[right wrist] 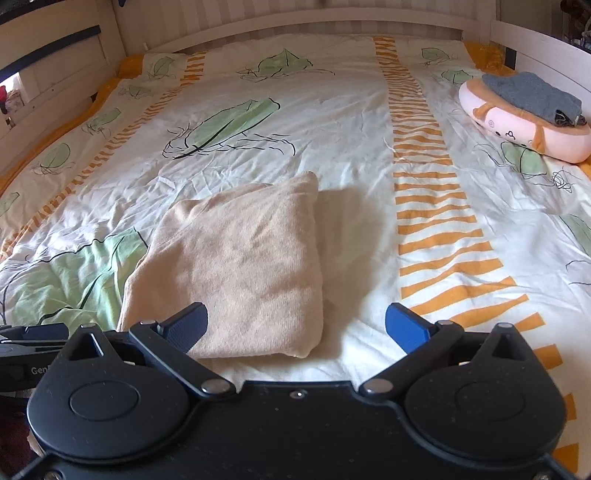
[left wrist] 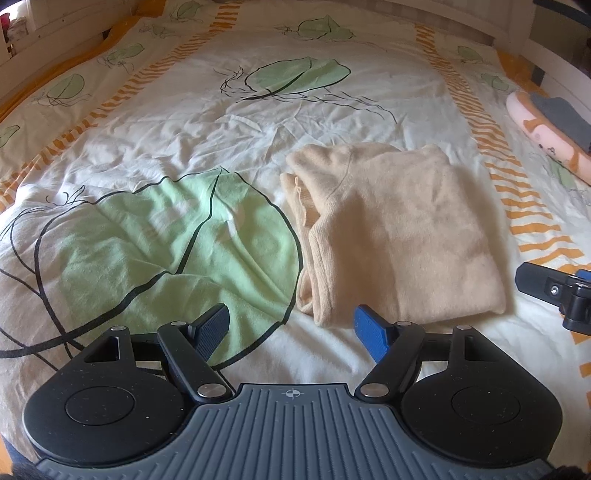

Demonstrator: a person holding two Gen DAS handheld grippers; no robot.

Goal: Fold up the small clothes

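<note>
Bed [right wrist: 351,122] under a leaf-printed cover carries the folded beige sweater [right wrist: 236,266] near its front middle. Pink plush cushion [right wrist: 517,129] lies far right, grey cloth [right wrist: 532,96] on it. Left tool [left wrist: 291,328] and right tool [right wrist: 295,325] hover wide open, empty.

Daylit bed [right wrist: 332,122] w/ leaf-print duvet, white slatted headboard [right wrist: 295,18] behind.
</note>
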